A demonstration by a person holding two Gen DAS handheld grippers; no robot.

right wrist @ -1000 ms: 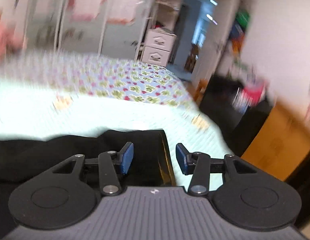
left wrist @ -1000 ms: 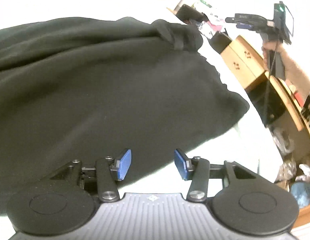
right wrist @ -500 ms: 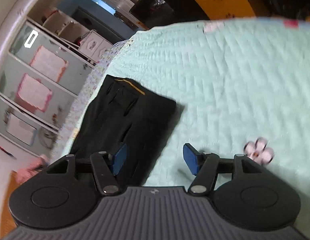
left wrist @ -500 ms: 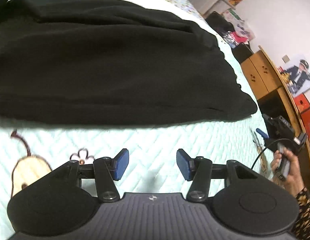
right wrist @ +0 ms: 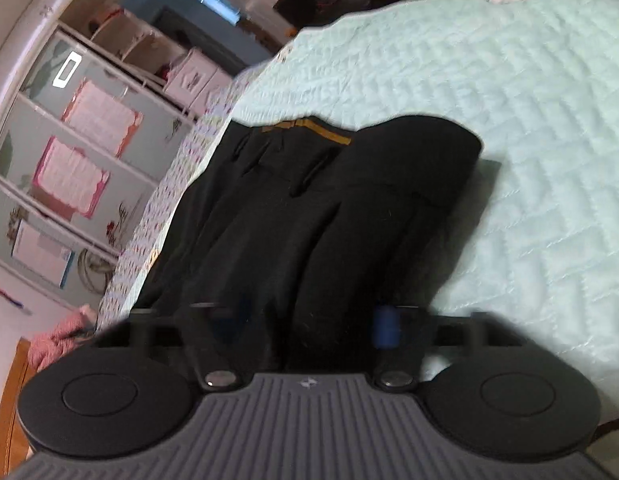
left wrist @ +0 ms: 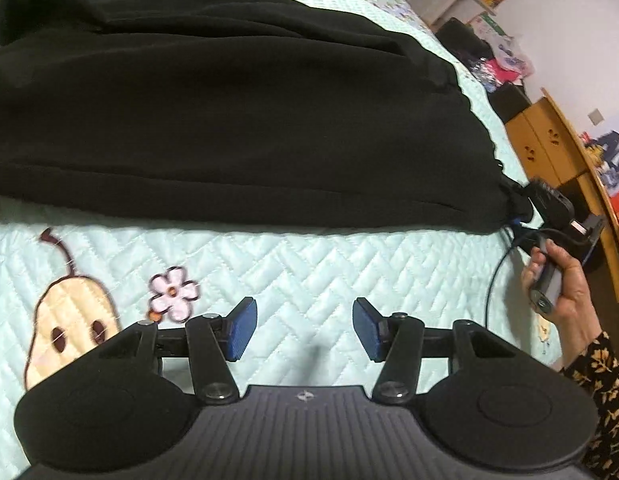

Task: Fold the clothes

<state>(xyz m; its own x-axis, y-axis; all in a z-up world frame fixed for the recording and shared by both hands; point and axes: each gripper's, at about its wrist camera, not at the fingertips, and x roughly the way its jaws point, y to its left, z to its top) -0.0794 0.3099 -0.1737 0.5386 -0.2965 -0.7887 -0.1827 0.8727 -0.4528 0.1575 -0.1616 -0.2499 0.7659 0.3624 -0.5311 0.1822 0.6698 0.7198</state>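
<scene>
On the bed: black trousers (left wrist: 237, 120) lying flat across my mint quilted bedspread (left wrist: 309, 264), long side-on in the left wrist view.
Trousers, right wrist view: waistband end (right wrist: 309, 130) far from me, tan inner band showing, belt loops visible, fabric (right wrist: 309, 220) runs toward my fingers.
Left hand-held gripper (left wrist: 303, 328): mine, jaws spread wide, blue pads (left wrist: 241, 330) bare, nothing between them, over bare bedspread just short of the trousers' near edge, not touching the cloth.
Right hand-held gripper (right wrist: 309, 328): mine, low at the near end of the trousers, black fabric sits between the fingers; one blue pad (right wrist: 385, 326) visible, the other lost against the dark cloth; blurred, so I can't tell whether it is pinching or parted.
Right hand-held gripper, left wrist view: seen at far right (left wrist: 549, 204), tip right at the corner of the trousers; contact unclear.
My right hand (left wrist: 565, 284): wrapped round the grey handle, floral sleeve (left wrist: 605, 384) below it.
Bedspread print: pear with a face (left wrist: 69, 320), pink flower (left wrist: 173, 292) beside it, both near my left fingers.
Background: wooden cabinet (left wrist: 549, 148) past the bed edge; wardrobe with pink papers (right wrist: 85, 148) on its doors.
</scene>
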